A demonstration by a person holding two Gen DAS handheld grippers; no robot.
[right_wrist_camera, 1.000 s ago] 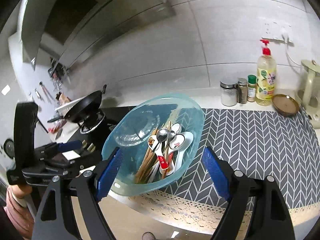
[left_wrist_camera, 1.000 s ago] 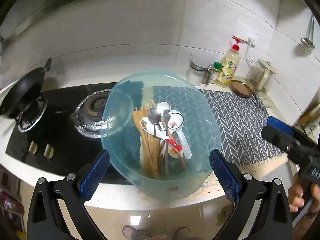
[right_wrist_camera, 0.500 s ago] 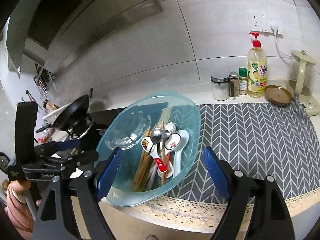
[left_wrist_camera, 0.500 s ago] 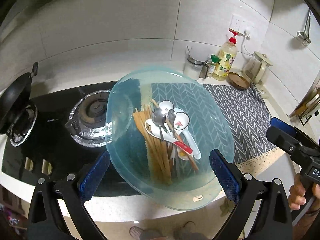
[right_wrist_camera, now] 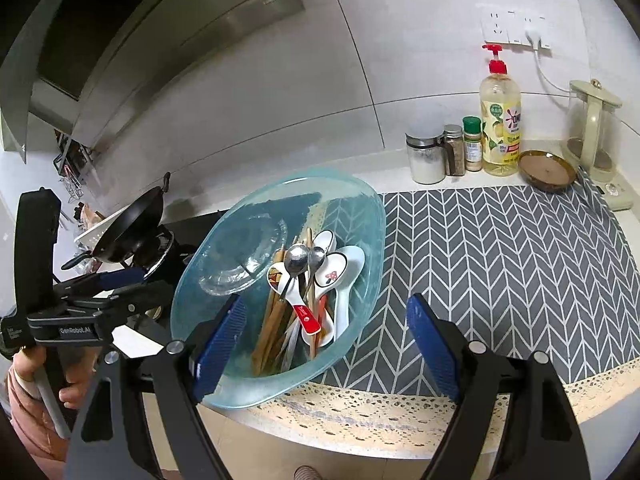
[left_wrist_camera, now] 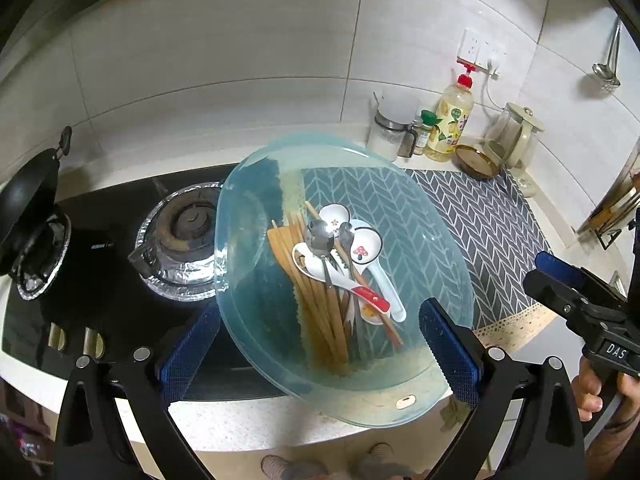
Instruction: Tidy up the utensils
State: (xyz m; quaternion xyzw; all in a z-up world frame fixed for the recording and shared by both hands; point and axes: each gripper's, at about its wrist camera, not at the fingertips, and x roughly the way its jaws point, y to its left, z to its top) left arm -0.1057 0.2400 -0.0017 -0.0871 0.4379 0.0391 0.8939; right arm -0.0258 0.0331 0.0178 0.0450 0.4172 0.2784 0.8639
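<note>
A clear blue bowl stands on the counter edge between hob and mat; it also shows in the right wrist view. In it lie wooden chopsticks, metal spoons and white ceramic spoons; the right wrist view shows the chopsticks, a metal spoon and a ceramic spoon. My left gripper is open and empty, its fingers on either side of the bowl's near part. My right gripper is open and empty over the bowl's near right rim.
A grey herringbone mat covers the counter to the right. Jars, a soap bottle, a brown dish and a kettle stand at the back. A hob burner and black pan lie left.
Both grippers have risen and tilted down a little, so the bowl sits lower and larger in view. Both stay open. The utensils have not moved.
</note>
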